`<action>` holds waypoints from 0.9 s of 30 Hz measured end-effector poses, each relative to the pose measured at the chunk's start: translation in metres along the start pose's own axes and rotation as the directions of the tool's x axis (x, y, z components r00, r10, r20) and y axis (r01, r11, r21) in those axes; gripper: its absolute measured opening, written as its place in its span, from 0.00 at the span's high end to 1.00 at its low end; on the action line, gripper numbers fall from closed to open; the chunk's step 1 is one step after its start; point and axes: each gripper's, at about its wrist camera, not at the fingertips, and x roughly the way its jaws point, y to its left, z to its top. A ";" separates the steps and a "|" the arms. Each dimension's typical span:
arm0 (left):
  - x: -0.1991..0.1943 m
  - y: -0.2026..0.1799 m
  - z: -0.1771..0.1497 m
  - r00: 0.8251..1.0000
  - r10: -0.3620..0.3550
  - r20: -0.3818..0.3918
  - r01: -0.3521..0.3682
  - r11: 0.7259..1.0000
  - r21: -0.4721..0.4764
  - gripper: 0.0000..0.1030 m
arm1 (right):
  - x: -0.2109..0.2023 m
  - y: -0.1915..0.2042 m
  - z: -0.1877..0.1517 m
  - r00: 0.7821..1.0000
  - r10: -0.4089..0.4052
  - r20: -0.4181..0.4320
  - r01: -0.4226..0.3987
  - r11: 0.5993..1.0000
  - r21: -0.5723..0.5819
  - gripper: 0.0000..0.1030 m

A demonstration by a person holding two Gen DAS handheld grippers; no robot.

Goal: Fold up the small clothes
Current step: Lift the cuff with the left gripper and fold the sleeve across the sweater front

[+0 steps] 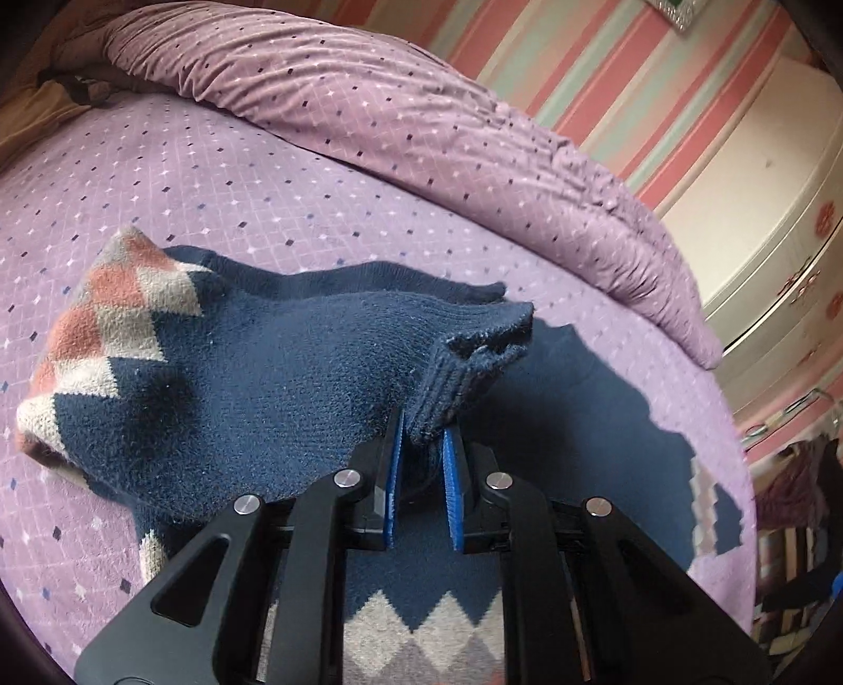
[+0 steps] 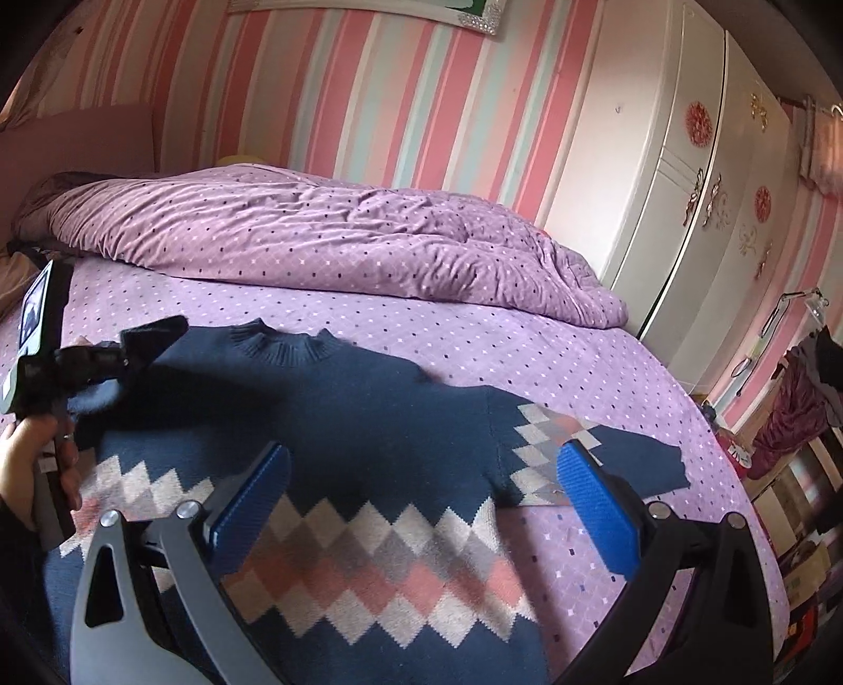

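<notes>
Navy argyle sweater (image 2: 369,421) flat; sleeve (image 1: 237,369) lifted

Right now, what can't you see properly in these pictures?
- Left wrist view: the tongs and their black arms cover the jumper's bottom part.
- Left wrist view: the lifted sleeve hides the bedsheet beneath it.
- Right wrist view: the jumper's hem is cut off by the bottom edge.
- Right wrist view: the picture frame is cut off at the top.

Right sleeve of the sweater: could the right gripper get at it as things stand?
Probably yes. The right gripper is open and empty, hovering over the sweater; the right sleeve lies flat and uncovered on the bedsheet just beyond its right finger.
</notes>
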 end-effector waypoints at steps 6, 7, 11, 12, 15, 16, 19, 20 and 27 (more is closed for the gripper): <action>0.008 -0.026 -0.004 0.999 0.049 0.011 -0.050 0.996 0.071 0.89 | 0.021 -0.018 -0.001 1.000 0.013 0.002 -0.013 0.999 0.036 0.01; 0.010 -0.031 -0.003 0.999 0.040 0.013 -0.041 0.997 0.068 0.89 | 0.022 -0.021 -0.002 1.000 0.013 0.005 -0.013 0.999 0.041 0.01; 0.019 -0.057 -0.007 1.000 -0.006 0.001 0.006 0.997 0.081 0.89 | 0.026 -0.035 -0.005 1.000 0.009 0.007 -0.010 0.998 0.067 0.01; 0.021 -0.068 -0.010 1.000 -0.016 -0.001 0.016 0.996 0.090 0.89 | 0.027 -0.039 -0.006 1.000 0.006 0.006 -0.006 0.998 0.070 0.01; 0.027 -0.104 -0.019 0.998 -0.058 -0.015 0.059 0.992 0.111 0.89 | 0.033 -0.053 -0.010 1.000 -0.011 0.000 0.011 0.997 0.080 0.01; 0.029 -0.114 -0.021 0.998 -0.066 -0.021 0.068 0.991 0.119 0.89 | 0.034 -0.057 -0.011 1.000 -0.017 -0.002 0.018 0.996 0.085 0.01; 0.039 -0.158 -0.036 0.994 -0.102 -0.049 0.109 0.981 0.163 0.90 | 0.040 -0.074 -0.012 1.000 -0.021 -0.006 0.022 0.993 0.113 0.01; 0.042 -0.166 -0.040 0.992 -0.110 -0.057 0.118 0.978 0.169 0.90 | 0.042 -0.080 -0.012 1.000 -0.020 -0.007 0.021 0.992 0.123 0.01; 0.072 -0.211 -0.087 0.989 -0.031 -0.145 0.068 0.963 0.261 0.90 | 0.068 -0.117 -0.015 0.999 0.040 -0.024 -0.034 0.981 0.188 0.01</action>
